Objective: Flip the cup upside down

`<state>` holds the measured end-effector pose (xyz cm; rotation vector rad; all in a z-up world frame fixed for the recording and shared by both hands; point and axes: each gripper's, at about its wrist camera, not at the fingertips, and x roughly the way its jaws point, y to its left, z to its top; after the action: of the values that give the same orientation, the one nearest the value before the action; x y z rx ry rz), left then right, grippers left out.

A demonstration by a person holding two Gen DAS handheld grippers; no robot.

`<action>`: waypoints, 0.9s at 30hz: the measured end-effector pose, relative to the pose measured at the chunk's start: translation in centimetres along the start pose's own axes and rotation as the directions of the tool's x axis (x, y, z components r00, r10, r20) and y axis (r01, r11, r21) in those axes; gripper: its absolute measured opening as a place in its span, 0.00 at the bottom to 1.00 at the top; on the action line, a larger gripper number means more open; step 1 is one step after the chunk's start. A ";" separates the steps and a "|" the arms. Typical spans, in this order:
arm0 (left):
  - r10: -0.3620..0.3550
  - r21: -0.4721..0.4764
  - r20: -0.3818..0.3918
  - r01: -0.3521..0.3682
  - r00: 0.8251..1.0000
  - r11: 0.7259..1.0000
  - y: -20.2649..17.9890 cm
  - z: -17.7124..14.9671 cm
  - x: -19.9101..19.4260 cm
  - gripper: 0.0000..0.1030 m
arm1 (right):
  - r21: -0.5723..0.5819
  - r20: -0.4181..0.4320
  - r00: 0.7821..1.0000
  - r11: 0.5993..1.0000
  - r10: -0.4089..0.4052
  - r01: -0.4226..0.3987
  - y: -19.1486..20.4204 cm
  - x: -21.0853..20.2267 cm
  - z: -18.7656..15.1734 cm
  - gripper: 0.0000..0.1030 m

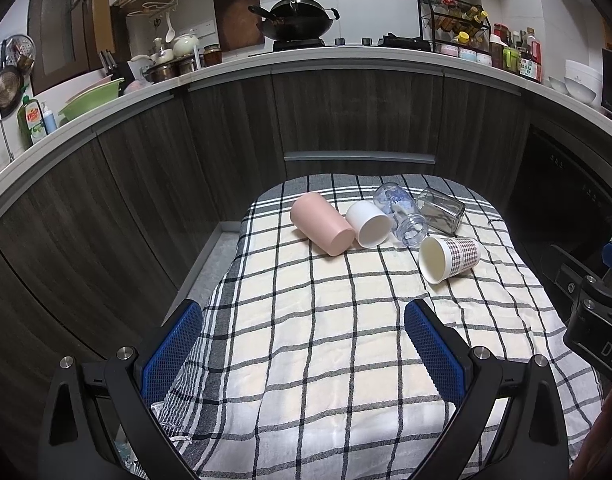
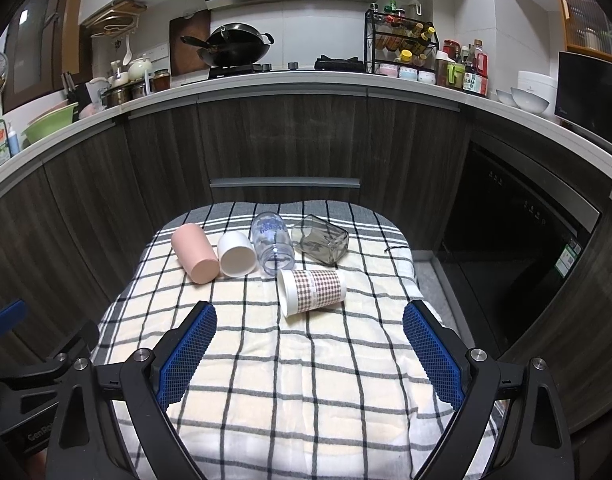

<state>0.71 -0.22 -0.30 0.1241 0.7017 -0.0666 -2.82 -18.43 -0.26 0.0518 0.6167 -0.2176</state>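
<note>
On the far half of the checked cloth (image 2: 306,360) in front of you, five vessels lie on their sides. Nearest your grippers is the plaid paper cup (image 2: 311,291), its white mouth turned left and its base pointing right; it sits apart from both tools, a little ahead of them. Just behind it lies the clear printed jar (image 2: 272,246), mouth toward you, touching or nearly touching the paper cup's rim; the fisheye makes that hard to judge. Right of the jar is the smoky square glass (image 2: 321,242), tilted on its side. Left of the jar lies the white cup (image 2: 236,255), open end facing you, and pressed against it the pink cup (image 2: 194,253), base toward you.

Your left gripper (image 1: 304,344) hovers over the near part of the cloth with its blue pads spread wide and nothing between them. Your right gripper (image 2: 309,350) is likewise spread wide and empty, low over the cloth. Beyond the cloth stand dark wood cabinets (image 2: 286,140) under a white counter, with a black wok (image 2: 236,46) on the stove.
</note>
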 end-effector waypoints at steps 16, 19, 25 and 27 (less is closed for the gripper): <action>0.014 -0.019 0.001 -0.014 1.000 1.000 -0.2 1.0 1.9 1.00 | 0.004 -0.008 1.000 1.000 0.010 -0.009 -0.2 1.7 0.9 0.92; 0.012 -0.026 0.005 -0.011 1.000 1.000 -0.3 1.4 2.9 1.00 | -0.011 -0.004 1.000 1.000 0.010 -0.010 0.1 2.6 1.8 0.92; 0.024 -0.059 -0.001 -0.024 1.000 0.998 -0.4 2.8 5.9 1.00 | -0.048 -0.001 1.000 0.999 0.021 -0.021 0.8 5.7 4.2 0.92; 0.032 -0.069 0.000 -0.032 0.999 0.997 -0.4 3.2 6.8 1.00 | -0.060 -0.009 1.000 0.998 0.027 -0.027 1.0 7.2 5.0 0.92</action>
<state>7.94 -1.16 -2.28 0.0687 0.6995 -0.0121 5.95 -19.34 -0.33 0.0030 0.6305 -0.1728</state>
